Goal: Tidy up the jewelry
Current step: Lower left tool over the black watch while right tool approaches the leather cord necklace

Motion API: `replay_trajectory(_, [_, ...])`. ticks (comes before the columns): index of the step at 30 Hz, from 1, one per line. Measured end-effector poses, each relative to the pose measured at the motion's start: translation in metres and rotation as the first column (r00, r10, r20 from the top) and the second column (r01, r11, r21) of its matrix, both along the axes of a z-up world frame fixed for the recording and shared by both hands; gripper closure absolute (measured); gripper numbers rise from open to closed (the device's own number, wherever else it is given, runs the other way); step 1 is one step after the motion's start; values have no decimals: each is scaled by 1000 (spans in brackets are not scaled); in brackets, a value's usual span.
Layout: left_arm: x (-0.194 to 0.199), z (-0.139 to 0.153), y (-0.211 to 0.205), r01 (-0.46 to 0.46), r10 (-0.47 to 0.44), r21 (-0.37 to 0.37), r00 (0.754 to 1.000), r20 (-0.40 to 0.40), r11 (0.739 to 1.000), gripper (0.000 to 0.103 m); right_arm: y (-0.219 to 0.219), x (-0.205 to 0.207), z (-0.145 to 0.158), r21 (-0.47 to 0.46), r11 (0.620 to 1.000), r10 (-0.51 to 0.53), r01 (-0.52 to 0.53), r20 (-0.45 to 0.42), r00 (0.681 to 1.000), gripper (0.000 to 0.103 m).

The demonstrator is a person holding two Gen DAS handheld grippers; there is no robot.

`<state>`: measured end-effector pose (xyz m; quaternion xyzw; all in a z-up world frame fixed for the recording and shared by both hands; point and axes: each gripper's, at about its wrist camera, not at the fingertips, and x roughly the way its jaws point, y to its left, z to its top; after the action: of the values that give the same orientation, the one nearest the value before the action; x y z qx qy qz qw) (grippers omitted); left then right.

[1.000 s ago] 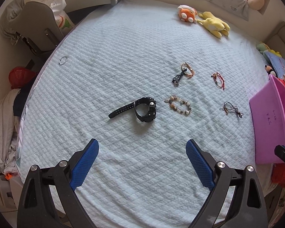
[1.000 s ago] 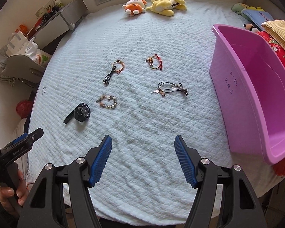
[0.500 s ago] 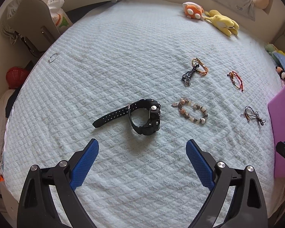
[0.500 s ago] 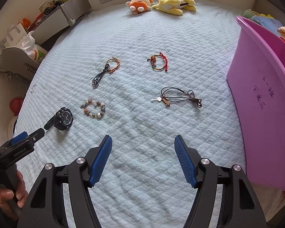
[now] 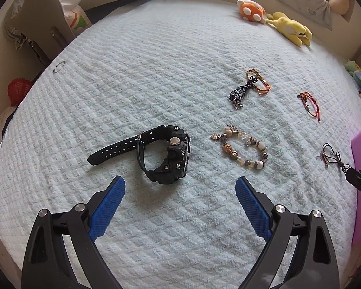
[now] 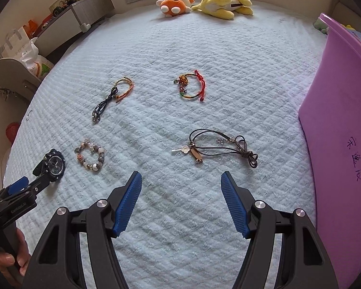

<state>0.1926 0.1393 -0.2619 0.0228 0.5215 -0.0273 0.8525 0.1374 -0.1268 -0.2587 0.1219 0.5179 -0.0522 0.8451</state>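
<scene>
left gripper [image 5: 180,187] is hanging with fingers spread wide, nothing between them; black watch [image 5: 163,154] is lying on the pale blue blanket [image 5: 132,84] just above the gap, frame centre. beaded bracelet [image 5: 243,148] is sitting right of it. right gripper [image 6: 181,184] is also gaping, empty; black cord necklace [image 6: 219,148] is lying just above its tips. purple bin [image 6: 344,132] is filling the right edge

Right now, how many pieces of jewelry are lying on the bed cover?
5, plus a watch: beaded bracelet beside it, orange braided bracelet farther back, red cord bracelet, black cord necklace near the pink bin, small ring at the edge.
</scene>
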Motion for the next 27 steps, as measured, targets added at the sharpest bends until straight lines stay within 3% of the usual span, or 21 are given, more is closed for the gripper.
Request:
replay_trajectory(18, [27, -43, -8, -30, 29, 48, 999, 17, 998, 10, -33, 34, -59, -24, 1000, -14, 13, -34, 999, 38])
replay_trajectory(27, [41, -57, -9, -27, 26, 70, 999, 20, 997, 10, -32, 42, -70, -49, 999, -14, 13, -18, 1000, 33])
